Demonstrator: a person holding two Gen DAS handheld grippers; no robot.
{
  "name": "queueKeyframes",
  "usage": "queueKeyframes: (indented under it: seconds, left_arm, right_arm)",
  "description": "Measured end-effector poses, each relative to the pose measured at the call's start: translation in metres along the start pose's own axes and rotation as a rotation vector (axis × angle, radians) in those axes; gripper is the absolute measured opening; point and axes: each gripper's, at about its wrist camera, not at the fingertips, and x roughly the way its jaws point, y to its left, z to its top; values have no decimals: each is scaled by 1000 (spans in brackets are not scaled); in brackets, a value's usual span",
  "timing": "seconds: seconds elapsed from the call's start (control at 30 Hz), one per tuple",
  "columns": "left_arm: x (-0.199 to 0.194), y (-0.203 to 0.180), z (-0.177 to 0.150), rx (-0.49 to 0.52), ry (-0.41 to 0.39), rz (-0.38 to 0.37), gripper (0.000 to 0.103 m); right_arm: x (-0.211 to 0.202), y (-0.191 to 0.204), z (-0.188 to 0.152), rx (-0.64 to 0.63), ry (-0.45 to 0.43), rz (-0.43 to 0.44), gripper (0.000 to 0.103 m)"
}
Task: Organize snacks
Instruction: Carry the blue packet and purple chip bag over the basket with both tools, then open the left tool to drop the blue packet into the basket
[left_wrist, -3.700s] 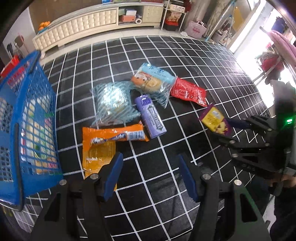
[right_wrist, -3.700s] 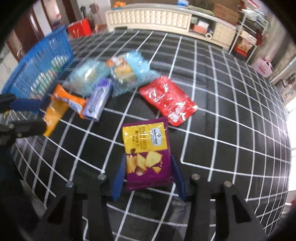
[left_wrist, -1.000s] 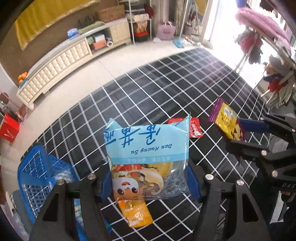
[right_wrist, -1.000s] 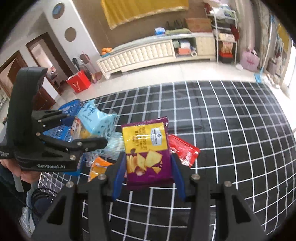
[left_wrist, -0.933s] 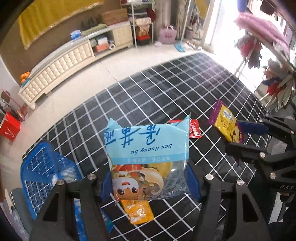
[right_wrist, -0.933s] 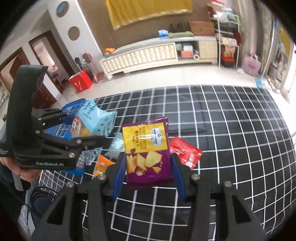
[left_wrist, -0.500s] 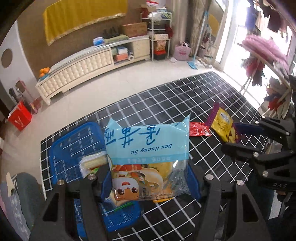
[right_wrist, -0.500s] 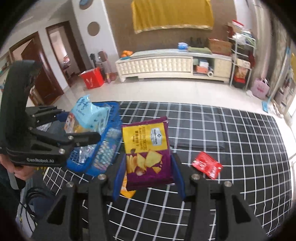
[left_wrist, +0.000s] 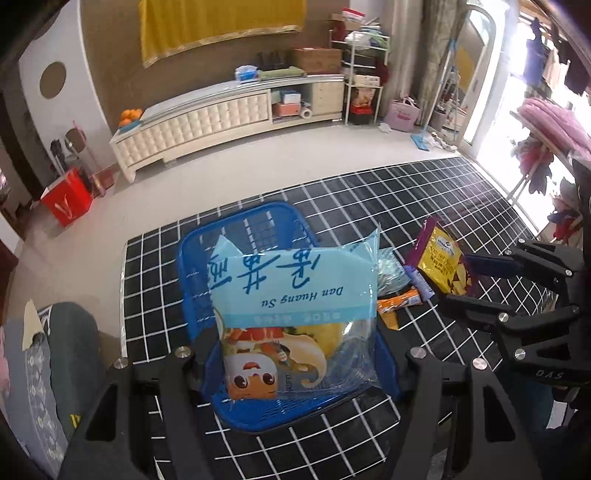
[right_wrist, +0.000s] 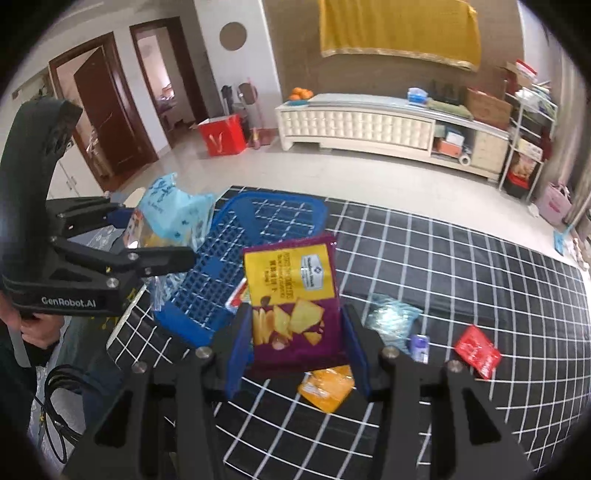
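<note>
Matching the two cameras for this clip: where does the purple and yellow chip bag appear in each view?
Left wrist view: purple and yellow chip bag at right of centre, clamped in the right tool.
Right wrist view: chip bag at centre, upright between the blue pads.
Shared landmark: blue basket, left of the bag in both.

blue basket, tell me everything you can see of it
The blue basket is a rectangular plastic crate with latticed walls and a solid rim. It sits on the black grid-patterned mat, near its edge. In the right wrist view its near wall leans outward. The left gripper holds a light blue snack bag over it, hiding most of the inside.
</note>
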Motion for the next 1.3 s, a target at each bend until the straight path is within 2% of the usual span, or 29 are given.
queueKeyframes:
  seconds: [0.23, 0.43, 0.7, 0.83, 0.93, 1.03, 1.3]
  left_arm:
    - [21, 24, -15, -34, 39, -5, 64]
    - [49, 40, -28, -68, 81, -28, 64]
    - [87, 47, -41, -102, 141, -48, 64]
    - [107, 43, -47, -131, 196, -74, 65]
    - [114, 31, -54, -88, 235, -51, 66]
    - [112, 26, -57, -76, 238, -10, 66]
    - [99, 34, -63, -143, 240, -38, 70]
  right_arm:
    - [28, 29, 8, -64, 44, 3, 52]
    - [58, 38, 15, -65, 83, 16, 52]
    - [83, 39, 5, -43, 133, 5, 52]
    - [81, 36, 1, -38, 145, -5, 52]
    - [75, 31, -1, -38, 138, -14, 52]
    - [68, 29, -1, -35, 132, -19, 52]
    - [54, 32, -4, -36, 113, -12, 52]
